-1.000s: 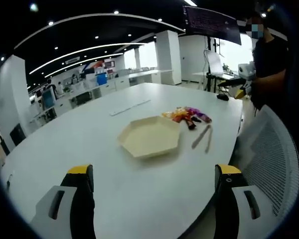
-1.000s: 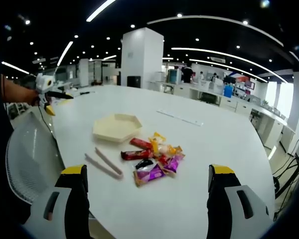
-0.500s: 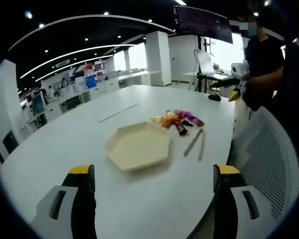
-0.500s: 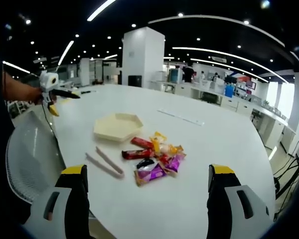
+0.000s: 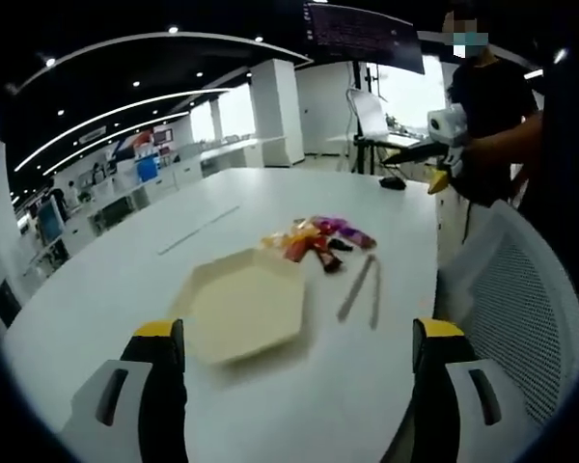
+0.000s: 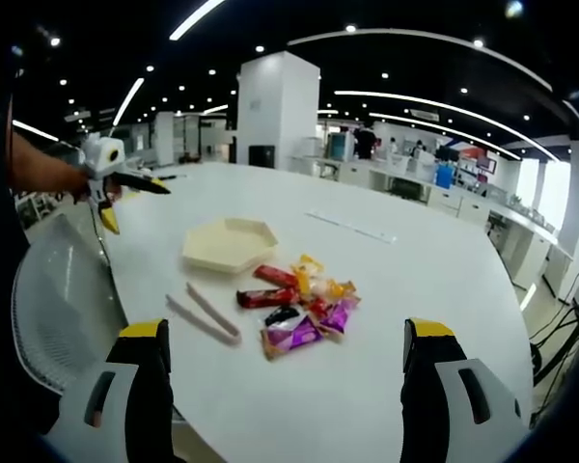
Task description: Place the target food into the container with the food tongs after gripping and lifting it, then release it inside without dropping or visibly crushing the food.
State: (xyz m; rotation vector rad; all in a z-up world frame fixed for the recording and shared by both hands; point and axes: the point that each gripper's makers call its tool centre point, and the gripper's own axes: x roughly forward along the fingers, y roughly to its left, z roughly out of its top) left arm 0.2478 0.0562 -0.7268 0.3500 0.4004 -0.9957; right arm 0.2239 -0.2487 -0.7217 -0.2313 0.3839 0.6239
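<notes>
Reaching for the tongs: judged from the layout, the step in hand is picking up the food tongs (image 6: pixel 202 315), which lie untouched on the tabletop (image 6: pixel 415 280), lower left of centre in the right gripper view.
Doing it well: close on the tongs near their joined end so the two arms can be squeezed afterwards; which end is joined is too small to tell.
Care with food: once a snack is between the tong tips, squeeze lightly, lift clear, then let go low over the tray.
Left gripper (image 5: pixel 295 386): fingers spread wide apart, holding nothing, at the bottom of the left gripper view.
Right gripper (image 6: pixel 283 386): fingers spread wide apart, holding nothing, at the bottom of the right gripper view.
Target food: a loose pile of wrapped snacks (image 6: pixel 299 307) in red, orange, purple and dark wrappers, at the centre of the right gripper view; which one is the target I cannot tell.
Food position: just beside the tongs, near the tray, on the tabletop.
Container: a pale hexagonal tray (image 5: pixel 239 313), shallow and holding nothing, left of centre in the left gripper view.
Tongs look: two thin pale arms lying flat, slightly splayed.
</notes>
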